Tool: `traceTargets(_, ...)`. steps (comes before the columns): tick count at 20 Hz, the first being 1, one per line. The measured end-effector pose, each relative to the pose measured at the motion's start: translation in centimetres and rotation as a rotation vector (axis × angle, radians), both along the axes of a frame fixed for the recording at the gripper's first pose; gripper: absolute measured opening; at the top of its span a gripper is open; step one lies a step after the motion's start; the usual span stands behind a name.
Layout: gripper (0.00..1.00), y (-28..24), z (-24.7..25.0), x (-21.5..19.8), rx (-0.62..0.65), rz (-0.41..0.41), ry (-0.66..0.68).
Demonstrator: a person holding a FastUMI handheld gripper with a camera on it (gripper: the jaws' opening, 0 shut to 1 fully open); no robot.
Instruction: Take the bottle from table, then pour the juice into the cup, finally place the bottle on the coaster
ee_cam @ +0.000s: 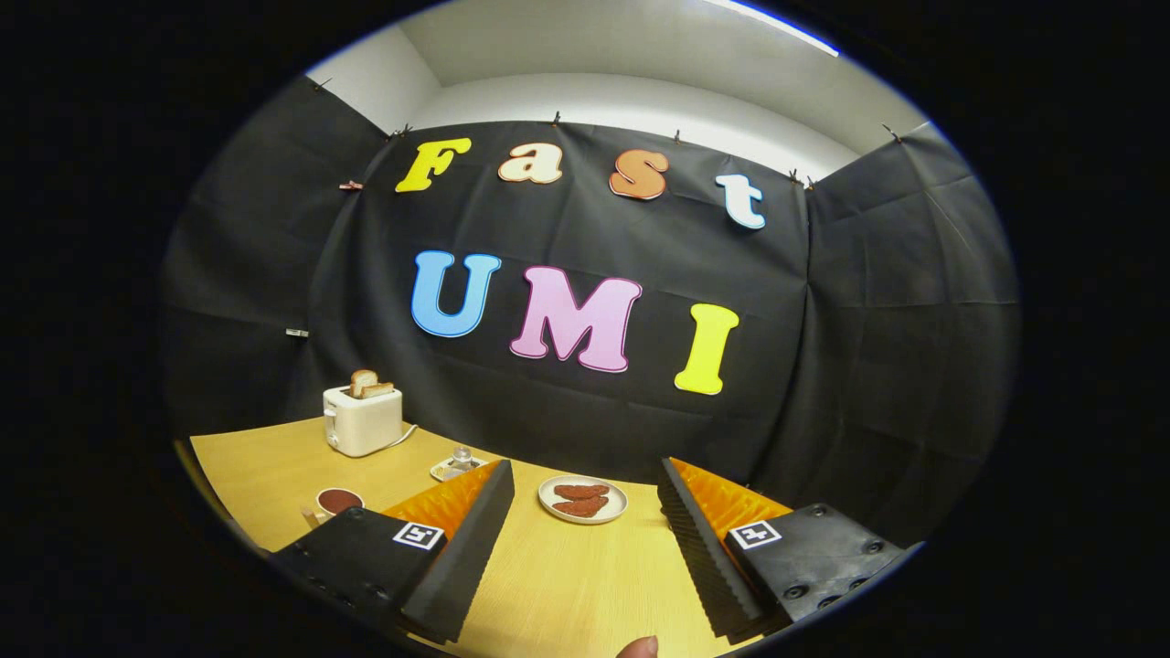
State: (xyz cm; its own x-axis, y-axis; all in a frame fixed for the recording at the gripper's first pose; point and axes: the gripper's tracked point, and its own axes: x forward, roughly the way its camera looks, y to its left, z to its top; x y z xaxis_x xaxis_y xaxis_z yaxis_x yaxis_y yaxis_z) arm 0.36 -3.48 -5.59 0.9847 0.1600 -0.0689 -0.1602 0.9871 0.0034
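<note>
We hold the gripper (585,521) wide open, empty, above the table (567,585); plate (582,499) just beyond its fingers.

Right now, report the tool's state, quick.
Tool: open, fingers spread wide, holding nothing; bare table between them, plate just beyond.

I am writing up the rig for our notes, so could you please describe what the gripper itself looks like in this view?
The gripper has two long wedge-shaped fingers with finely ribbed inner faces. Each finger is mounted on a blocky housing with visible screw heads, and each housing carries a small square black-and-white fiducial marker on top. No cables are visible. A fingertip of the person holding it shows just below the fingers, with no sleeve visible.
</note>
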Motion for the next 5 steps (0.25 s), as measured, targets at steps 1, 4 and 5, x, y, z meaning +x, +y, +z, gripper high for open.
traceTargets(1,0.97,-0.6,-0.2,-0.2,0.006,0.000,0.003)
traceTargets(4,0.97,-1.9,-0.9,-1.0,0.012,0.011,0.003)
traceTargets(5,0.97,-2.2,-1.2,-1.3,0.003,0.017,0.002)
